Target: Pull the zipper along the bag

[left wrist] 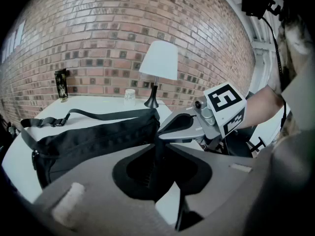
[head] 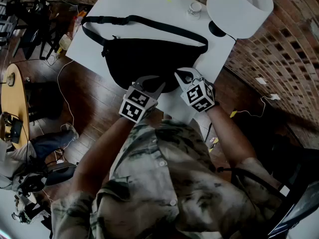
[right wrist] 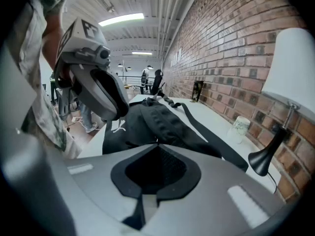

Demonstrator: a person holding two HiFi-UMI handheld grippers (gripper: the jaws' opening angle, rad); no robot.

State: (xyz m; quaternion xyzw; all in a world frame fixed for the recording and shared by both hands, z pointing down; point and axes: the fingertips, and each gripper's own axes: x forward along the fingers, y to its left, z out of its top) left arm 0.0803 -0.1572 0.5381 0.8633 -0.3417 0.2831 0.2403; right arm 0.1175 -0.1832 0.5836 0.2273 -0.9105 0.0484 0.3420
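A black bag (head: 149, 59) lies lengthwise on a white worktop (head: 149, 4), its strap (head: 144, 23) looped round the far side, as a person works on it with two hand-held grippers. Both tools meet at the bag's near edge, close to its right-hand end, just beside one another. The left gripper (head: 152, 86) comes in from the near left. In its own view its fingers (left wrist: 98, 181) are drawn together at the tips around a narrow dark strip of the bag, which runs down through the hollow between them. The right gripper (head: 183, 77) reaches the same edge from the near right. Its fingers (right wrist: 221, 181) are likewise closed tip to tip, with black woven bag fabric filling the hollow behind the tips. From the left gripper view, the right gripper's tips touch the bag's end just above the left tool's tips. The zipper cannot be made out against the black fabric, so which tool has the slider cannot be told. A lamp (head: 239, 6) with a white shade and a small cup (head: 194, 8) stand at the worktop's far right corner, well apart from the bag, before a brick wall (left wrist: 98, 43)
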